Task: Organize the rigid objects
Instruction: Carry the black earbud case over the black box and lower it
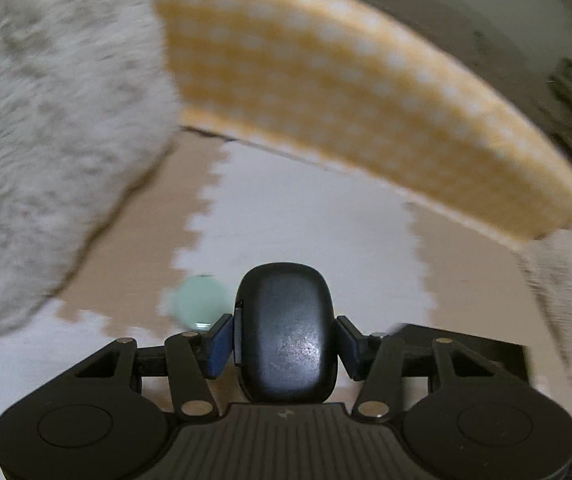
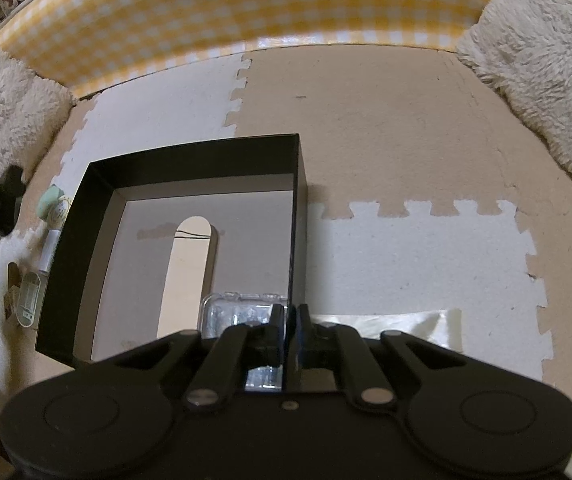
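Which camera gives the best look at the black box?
The right wrist view: the black box shows whole and open, with a clear plastic case inside. The left wrist view shows only a dark corner behind the left gripper, probably that box.

Tan and white puzzle floor mats lie between fluffy cream cushions and a yellow gingham panel.

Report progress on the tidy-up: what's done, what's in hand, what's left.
Done: a clear case already lies in the black box. In hand: the left tool is shut on a black pod, held over the mat; the right tool is shut on the box's wall. Left: the mint disc, white tube and small white case lie outside beside the box.
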The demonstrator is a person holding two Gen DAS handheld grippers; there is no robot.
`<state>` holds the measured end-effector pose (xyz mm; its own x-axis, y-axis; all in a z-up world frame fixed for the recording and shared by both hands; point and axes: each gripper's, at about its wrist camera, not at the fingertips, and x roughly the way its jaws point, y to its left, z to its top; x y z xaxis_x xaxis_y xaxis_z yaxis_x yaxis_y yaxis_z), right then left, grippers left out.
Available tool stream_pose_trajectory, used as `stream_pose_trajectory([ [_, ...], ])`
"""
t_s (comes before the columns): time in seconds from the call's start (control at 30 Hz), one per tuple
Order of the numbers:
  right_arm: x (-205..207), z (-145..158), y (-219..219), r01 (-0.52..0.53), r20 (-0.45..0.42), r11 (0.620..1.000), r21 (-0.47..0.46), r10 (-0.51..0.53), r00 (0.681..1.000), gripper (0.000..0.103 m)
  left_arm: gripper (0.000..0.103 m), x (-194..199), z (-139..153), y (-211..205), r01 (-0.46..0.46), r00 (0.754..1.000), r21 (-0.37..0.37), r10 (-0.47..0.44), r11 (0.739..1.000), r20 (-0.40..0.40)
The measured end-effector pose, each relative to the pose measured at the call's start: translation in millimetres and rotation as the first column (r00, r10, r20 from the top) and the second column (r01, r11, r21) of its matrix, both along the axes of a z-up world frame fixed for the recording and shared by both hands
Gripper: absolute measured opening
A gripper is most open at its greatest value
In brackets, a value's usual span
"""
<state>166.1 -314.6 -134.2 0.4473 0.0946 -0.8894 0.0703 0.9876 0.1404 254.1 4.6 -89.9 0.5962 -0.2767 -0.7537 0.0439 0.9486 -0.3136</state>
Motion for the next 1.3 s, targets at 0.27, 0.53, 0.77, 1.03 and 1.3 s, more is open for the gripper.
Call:
stream_pose_trajectory([
  [0.27,0,0,1,-0.002,0.000,1.000,-0.006,0.002,1.000,0.006,0.054,-23,12,-75,0.152,0.988,-0.118,-0.151,0.981,0.012],
  [0.53,1,1,-1,0.004,-0.002,1.000,0.001,-0.004,1.000,0.006,0.054,-35,-13,-151,0.256,0.963,-0.130,-0.265,0.958,-0.053],
  [0.77,1,1,-1,0.006,-0.003,1.000,0.002,-0.006,1.000,0.006,0.054,-27,-42,-193,0.252,0.960,-0.141,-0.266,0.957,-0.091],
  [1.03,1,0,-2,0.005,-0.006,1.000,0.009,-0.005,1.000,0.006,0.055,-22,-61,-212,0.227,0.963,-0.152,-0.245,0.962,-0.113],
  [1.3,1,0,-2,0.007,-0.009,1.000,0.016,-0.006,1.000,0.006,0.062,-20,-61,-216,0.215,0.967,-0.113,-0.227,0.970,-0.115],
])
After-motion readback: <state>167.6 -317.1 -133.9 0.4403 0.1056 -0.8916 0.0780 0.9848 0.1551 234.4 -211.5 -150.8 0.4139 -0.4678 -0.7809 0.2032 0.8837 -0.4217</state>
